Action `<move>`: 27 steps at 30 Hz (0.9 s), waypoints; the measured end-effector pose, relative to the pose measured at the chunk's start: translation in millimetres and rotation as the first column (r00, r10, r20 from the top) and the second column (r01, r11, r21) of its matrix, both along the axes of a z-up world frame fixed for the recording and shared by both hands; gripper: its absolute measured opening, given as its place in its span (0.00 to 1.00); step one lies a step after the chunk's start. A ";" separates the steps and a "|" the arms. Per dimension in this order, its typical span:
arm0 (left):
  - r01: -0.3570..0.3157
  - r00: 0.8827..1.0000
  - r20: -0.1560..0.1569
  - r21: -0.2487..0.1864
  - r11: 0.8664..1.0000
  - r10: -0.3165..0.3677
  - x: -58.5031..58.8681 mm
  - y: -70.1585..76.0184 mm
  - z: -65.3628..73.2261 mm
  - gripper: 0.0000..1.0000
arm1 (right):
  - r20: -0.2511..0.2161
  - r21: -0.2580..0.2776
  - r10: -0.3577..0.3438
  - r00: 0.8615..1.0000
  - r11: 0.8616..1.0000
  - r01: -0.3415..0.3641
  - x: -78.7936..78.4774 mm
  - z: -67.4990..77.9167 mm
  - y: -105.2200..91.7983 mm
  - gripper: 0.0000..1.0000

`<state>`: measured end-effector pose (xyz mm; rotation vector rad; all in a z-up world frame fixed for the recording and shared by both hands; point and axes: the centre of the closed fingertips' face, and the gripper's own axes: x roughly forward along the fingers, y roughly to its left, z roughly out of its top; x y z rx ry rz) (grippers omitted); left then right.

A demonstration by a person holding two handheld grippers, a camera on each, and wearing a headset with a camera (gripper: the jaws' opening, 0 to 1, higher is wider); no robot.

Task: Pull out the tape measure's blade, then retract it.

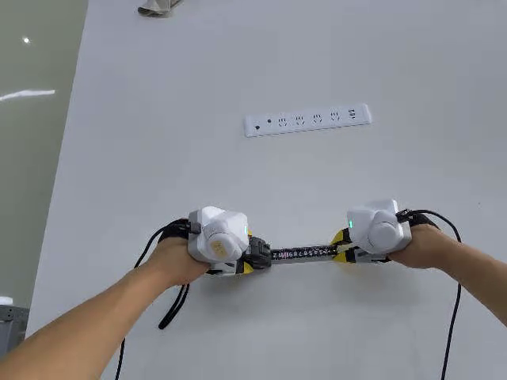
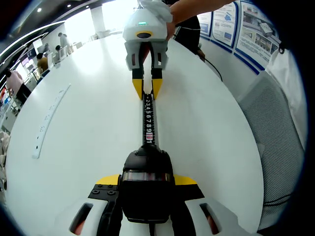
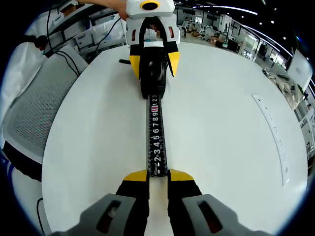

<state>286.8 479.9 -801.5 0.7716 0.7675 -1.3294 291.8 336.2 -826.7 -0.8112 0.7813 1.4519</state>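
A black tape measure case (image 2: 147, 184) sits between the yellow-tipped fingers of my left gripper (image 2: 147, 181), which is shut on it; the same case (image 1: 259, 253) shows in the head view, and the case (image 3: 151, 73) shows far off in the right gripper view. Its black blade (image 1: 303, 253) with white numbers runs across the white table to my right gripper (image 1: 342, 246). In the right gripper view the blade's end (image 3: 156, 167) is pinched between the fingers of my right gripper (image 3: 157, 176). About a dozen centimetres of blade (image 2: 148, 120) are out.
A white power strip (image 1: 307, 119) lies on the table (image 1: 238, 158) beyond the grippers. Black cables (image 1: 170, 305) trail from both grippers toward the near edge. A grey object (image 1: 157, 8) rests at the far edge. Chairs and people stand around the table.
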 end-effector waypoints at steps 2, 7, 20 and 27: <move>0.000 1.000 -0.001 0.001 1.000 0.000 -0.2 0.0 0.1 0.35 | -0.001 -0.002 -0.002 1.000 1.000 0.002 0.4 0.3 -1.6 0.12; 0.002 1.000 0.003 0.004 1.000 -0.002 -0.4 0.1 0.0 0.35 | 0.001 -0.007 -0.002 1.000 1.000 0.002 0.3 0.7 -5.4 0.12; 0.005 1.000 0.007 0.006 1.000 -0.005 -0.8 0.2 -0.5 0.35 | 0.006 -0.030 0.000 1.000 1.000 0.000 0.6 1.0 -25.4 0.12; 0.007 1.000 0.008 0.007 1.000 -0.007 -0.7 0.3 -0.4 0.35 | 0.007 -0.039 -0.009 1.000 0.999 0.010 2.1 -0.2 -38.4 0.12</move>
